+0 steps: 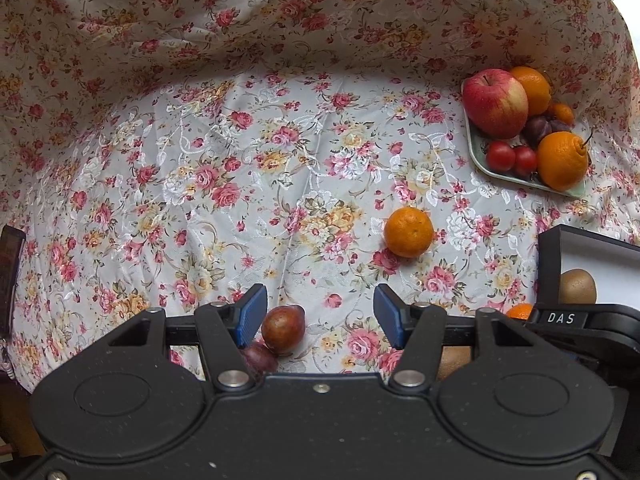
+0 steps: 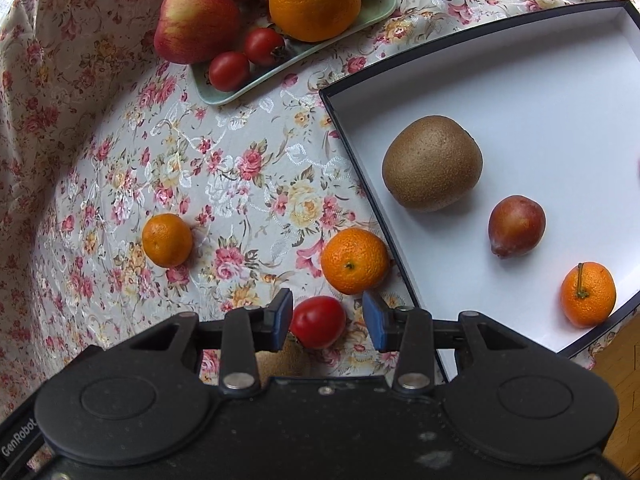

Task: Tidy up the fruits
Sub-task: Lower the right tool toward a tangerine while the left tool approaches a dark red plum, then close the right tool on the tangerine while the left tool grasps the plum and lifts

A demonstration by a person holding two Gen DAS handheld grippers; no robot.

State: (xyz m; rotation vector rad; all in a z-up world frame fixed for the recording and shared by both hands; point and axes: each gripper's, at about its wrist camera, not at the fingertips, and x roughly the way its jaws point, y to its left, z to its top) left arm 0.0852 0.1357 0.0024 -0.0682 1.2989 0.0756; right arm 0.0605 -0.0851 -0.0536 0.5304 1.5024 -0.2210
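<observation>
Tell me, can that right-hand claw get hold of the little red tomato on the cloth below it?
Probably yes. The right gripper already has the red tomato between its fingers, one pad close against it, a gap on the other side. Nothing lies between; the mandarin sits just beyond.

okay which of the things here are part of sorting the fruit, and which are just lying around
Part of the job: red tomato between the right gripper fingers, mandarins, reddish plum by the left gripper, green plate, white box.
Just there: floral tablecloth.

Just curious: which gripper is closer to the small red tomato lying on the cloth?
Right. The right gripper has the tomato between its fingers; the left gripper hangs over a brownish-red fruit instead.
</observation>
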